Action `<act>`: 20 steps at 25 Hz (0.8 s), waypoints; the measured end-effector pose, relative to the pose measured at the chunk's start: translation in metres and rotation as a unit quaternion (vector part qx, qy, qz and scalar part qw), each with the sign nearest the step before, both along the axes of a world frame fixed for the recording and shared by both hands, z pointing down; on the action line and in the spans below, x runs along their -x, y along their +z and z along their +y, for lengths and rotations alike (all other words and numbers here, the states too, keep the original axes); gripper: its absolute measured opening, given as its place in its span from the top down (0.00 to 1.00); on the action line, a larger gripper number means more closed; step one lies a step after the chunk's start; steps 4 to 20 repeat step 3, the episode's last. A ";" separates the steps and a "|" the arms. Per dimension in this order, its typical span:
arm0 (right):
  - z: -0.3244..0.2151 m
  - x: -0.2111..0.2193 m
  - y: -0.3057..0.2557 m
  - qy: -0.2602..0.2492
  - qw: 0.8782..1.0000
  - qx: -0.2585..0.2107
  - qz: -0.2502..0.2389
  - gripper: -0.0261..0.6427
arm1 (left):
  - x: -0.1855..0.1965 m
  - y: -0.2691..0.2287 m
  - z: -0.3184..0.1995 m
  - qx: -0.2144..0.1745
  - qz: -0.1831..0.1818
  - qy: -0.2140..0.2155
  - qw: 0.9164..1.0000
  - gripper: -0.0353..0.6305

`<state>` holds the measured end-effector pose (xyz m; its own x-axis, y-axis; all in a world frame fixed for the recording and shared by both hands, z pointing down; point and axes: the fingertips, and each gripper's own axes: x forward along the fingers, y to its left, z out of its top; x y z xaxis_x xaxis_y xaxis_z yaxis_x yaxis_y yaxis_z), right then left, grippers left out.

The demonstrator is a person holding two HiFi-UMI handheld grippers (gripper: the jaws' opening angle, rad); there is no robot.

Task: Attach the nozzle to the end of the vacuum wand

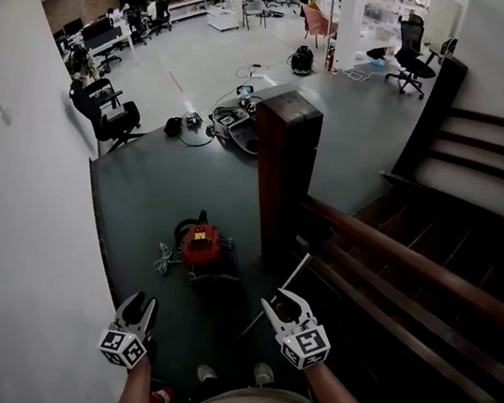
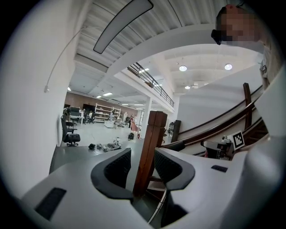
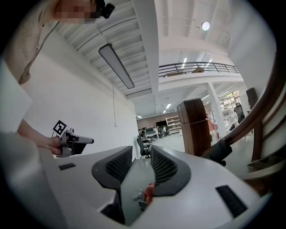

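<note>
A red canister vacuum (image 1: 200, 243) sits on the dark floor at the foot of the stairs, with its pale cord (image 1: 164, 258) beside it. A thin metal wand (image 1: 277, 293) leans from the floor toward the wooden newel post (image 1: 281, 167). My right gripper (image 1: 280, 300) hovers right by the wand's lower half, jaws open and empty. The left gripper (image 1: 141, 302) hangs lower left, apart from the vacuum, also open with nothing in it. In the left gripper view the wand (image 2: 160, 205) shows below the jaws (image 2: 142, 156). The right gripper view (image 3: 141, 154) looks over the vacuum (image 3: 149, 191). I see no nozzle.
A white wall (image 1: 10, 233) runs close along the left. Dark wooden stairs and a handrail (image 1: 413, 259) rise to the right. Cases and cables (image 1: 231, 126) lie on the floor beyond the post. Office chairs (image 1: 104, 116) stand further back.
</note>
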<state>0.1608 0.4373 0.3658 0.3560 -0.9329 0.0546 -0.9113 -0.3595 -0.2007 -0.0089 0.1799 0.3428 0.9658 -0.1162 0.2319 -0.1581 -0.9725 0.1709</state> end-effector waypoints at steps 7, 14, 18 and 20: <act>0.003 -0.003 0.004 0.004 1.000 -0.004 -0.001 0.76 | -0.002 0.006 0.003 -0.001 -0.002 0.000 1.000 0.72; 0.003 -0.003 0.004 0.004 1.000 -0.004 -0.001 0.76 | -0.002 0.006 0.003 -0.001 -0.002 0.000 1.000 0.72; 0.003 -0.003 0.004 0.004 1.000 -0.004 -0.001 0.76 | -0.002 0.006 0.003 -0.001 -0.002 0.000 1.000 0.72; 0.003 -0.003 0.004 0.004 1.000 -0.004 -0.001 0.76 | -0.002 0.006 0.003 -0.001 -0.002 0.000 1.000 0.72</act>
